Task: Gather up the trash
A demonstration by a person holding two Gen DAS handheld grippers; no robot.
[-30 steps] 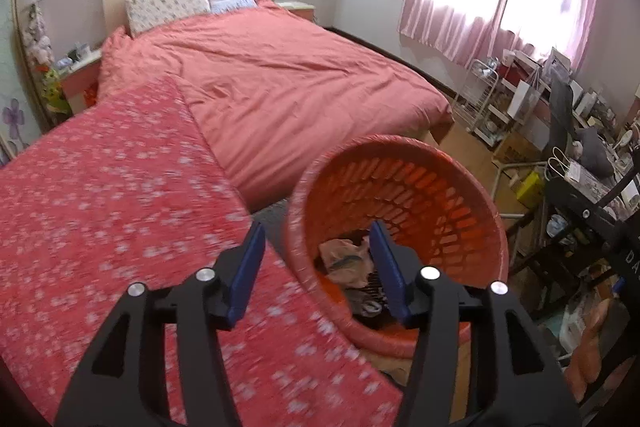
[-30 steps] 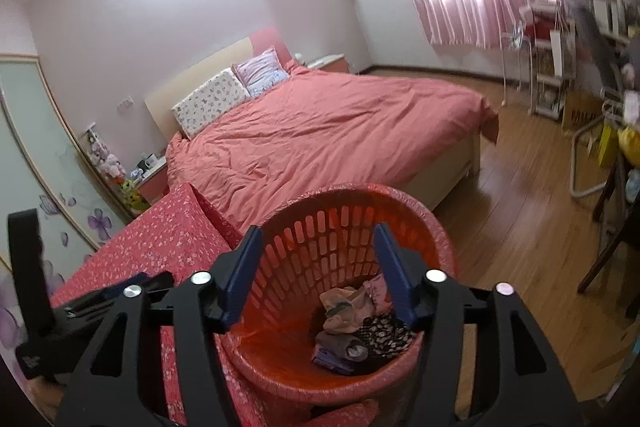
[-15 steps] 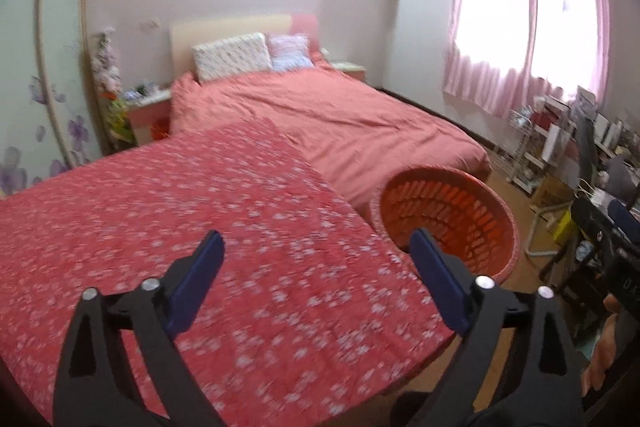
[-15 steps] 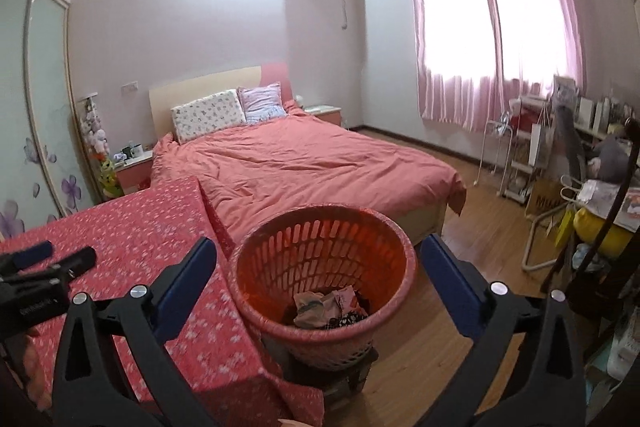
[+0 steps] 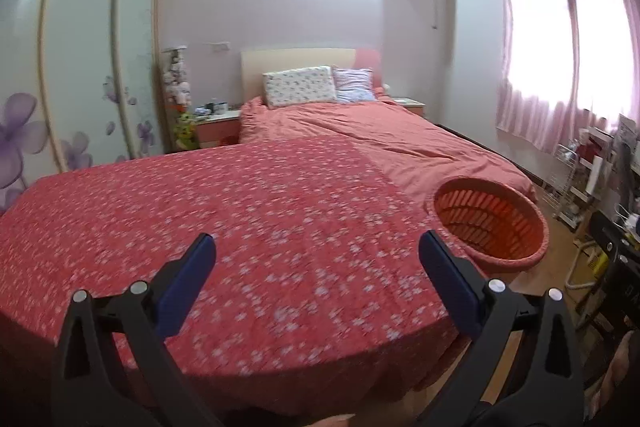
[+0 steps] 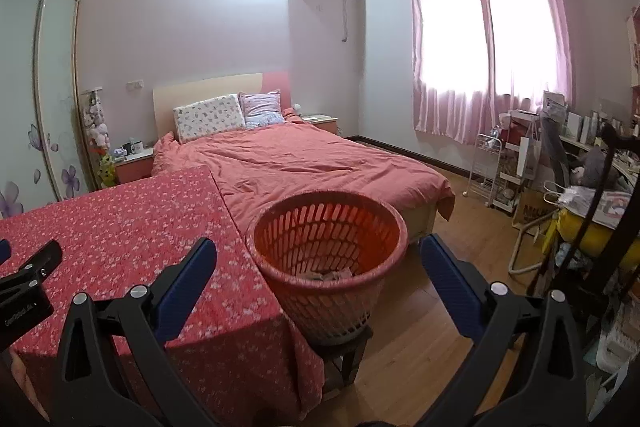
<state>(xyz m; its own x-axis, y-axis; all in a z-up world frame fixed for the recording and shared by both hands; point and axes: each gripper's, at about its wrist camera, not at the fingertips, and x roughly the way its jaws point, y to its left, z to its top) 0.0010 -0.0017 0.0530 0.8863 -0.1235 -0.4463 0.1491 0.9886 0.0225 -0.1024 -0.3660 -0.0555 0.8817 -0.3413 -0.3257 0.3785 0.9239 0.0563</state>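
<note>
Bedroom with pale walls, pink curtains (image 5: 560,39) on the right, glass wardrobe doors (image 5: 80,67) on the left. From the left wrist view: near, a table under a red flowered cloth (image 5: 240,219), bare of any litter as far as can be seen; beyond it a bed with a salmon cover (image 5: 392,143) and two pillows (image 5: 300,91) at the far headboard. Orange slatted basket (image 5: 492,223) just off the table's right edge, its contents hidden from this angle. Left gripper (image 5: 316,267) spread wide over the cloth, nothing between the blue pads (image 5: 188,279); jaws just been opening, to judge by the frames.

From the right wrist view: same basket (image 6: 332,247) near centre, standing on a small dark stool (image 6: 348,351) on the wooden floor (image 6: 432,307), beside the table's right corner. Scraps of collected trash (image 6: 328,274) low inside, only partly visible. Right gripper (image 6: 318,269) likewise wide and empty, jaws just opened. Cluttered shelves and desk (image 6: 560,167) at the far right.

Judged: a drop into the basket looks done; no further trash visible on cloth or floor, so possibly near the end, or a search for more left.
</note>
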